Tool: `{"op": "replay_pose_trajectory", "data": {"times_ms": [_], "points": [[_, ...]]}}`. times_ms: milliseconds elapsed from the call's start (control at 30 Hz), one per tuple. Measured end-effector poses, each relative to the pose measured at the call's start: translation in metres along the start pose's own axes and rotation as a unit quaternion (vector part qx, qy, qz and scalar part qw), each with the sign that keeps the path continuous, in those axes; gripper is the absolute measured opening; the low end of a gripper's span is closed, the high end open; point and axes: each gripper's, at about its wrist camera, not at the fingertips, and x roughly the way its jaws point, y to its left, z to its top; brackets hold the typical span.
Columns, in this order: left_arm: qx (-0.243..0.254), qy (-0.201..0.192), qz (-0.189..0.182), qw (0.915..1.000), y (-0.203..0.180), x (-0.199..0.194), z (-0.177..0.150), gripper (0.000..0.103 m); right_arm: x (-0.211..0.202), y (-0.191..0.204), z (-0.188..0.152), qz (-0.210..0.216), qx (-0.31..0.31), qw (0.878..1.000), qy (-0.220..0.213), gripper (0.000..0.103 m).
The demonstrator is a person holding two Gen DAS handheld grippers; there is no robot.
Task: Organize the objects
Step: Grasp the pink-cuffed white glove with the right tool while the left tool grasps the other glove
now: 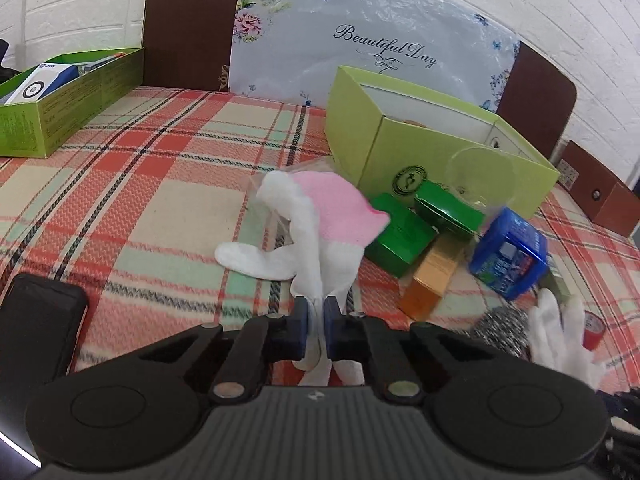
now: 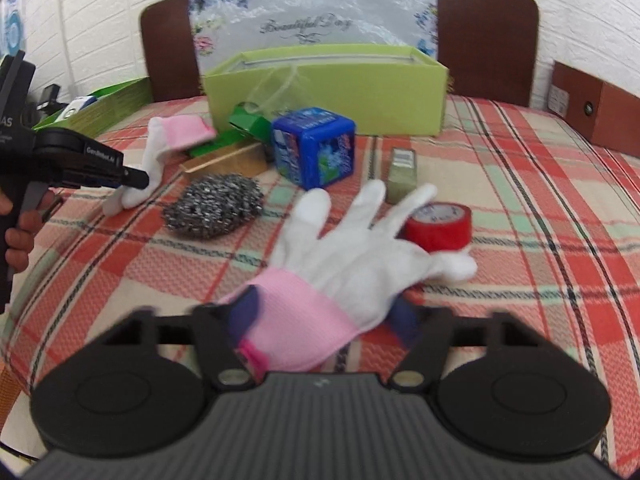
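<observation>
My left gripper (image 1: 316, 312) is shut on the fingers of a white glove with a pink cuff (image 1: 320, 216), which drapes away from me over the plaid cloth (image 1: 160, 184). The right wrist view shows that gripper (image 2: 136, 178) from the side, pinching this glove (image 2: 160, 148). A second white glove (image 2: 360, 248) lies with its fingers spread; my right gripper (image 2: 328, 312) is shut on its bunched pink cuff, a blue pad (image 2: 252, 308) on either side. That glove also shows at the lower right of the left wrist view (image 1: 560, 336).
A lime-green open box (image 2: 328, 88) stands behind a blue box (image 2: 316, 152), green boxes (image 1: 400, 238), a tan box (image 1: 430, 276), a steel scourer (image 2: 214, 210), a red tape roll (image 2: 438, 226) and an olive box (image 2: 402, 174). Another green tray (image 1: 60, 96) sits far left.
</observation>
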Motion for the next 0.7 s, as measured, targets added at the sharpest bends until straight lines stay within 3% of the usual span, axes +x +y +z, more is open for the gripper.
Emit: {"op": "replay_pose_trajectory", "data": {"times_ms": [33,67,200,267,300,333,367,400,567,700], "points": [[0.005,0.003,-0.005,1.0000,-0.003,-0.010,-0.007,0.008,-0.002,0.001,0.002,0.007,-0.003,1.000,-0.002,0.015],[0.013,0.008,-0.012,0.9998,-0.007,-0.022,-0.016,0.008,-0.004,-0.001,0.003,0.018,-0.001,1.000,-0.001,0.012],[0.036,0.021,-0.004,0.9991,-0.018,-0.051,-0.046,0.011,-0.019,-0.011,-0.001,0.078,0.006,0.997,0.012,0.010],[0.024,0.020,0.002,0.9995,-0.017,-0.055,-0.049,0.029,-0.025,-0.014,-0.008,0.092,-0.003,0.995,0.034,0.012],[0.011,0.019,0.004,0.9998,-0.015,-0.056,-0.048,0.035,-0.028,-0.016,-0.011,0.091,-0.003,0.995,0.035,0.019],[-0.007,0.015,0.011,0.9998,-0.013,-0.056,-0.046,0.050,-0.032,-0.020,-0.015,0.087,0.004,0.996,0.030,0.038],[-0.020,0.008,0.019,0.9996,-0.012,-0.056,-0.043,0.066,-0.035,-0.023,-0.016,0.079,0.009,0.996,0.029,0.047],[-0.028,0.000,0.029,0.9992,-0.011,-0.055,-0.040,0.070,-0.039,-0.026,-0.016,0.068,0.011,0.997,0.021,0.058],[-0.010,-0.010,0.044,0.9989,-0.021,-0.041,-0.023,0.071,-0.049,-0.022,-0.006,0.039,-0.010,0.998,-0.039,0.066],[-0.002,0.000,0.038,0.9993,-0.027,-0.028,-0.022,0.071,-0.031,-0.007,-0.002,0.049,-0.034,0.998,-0.032,0.067]]}}
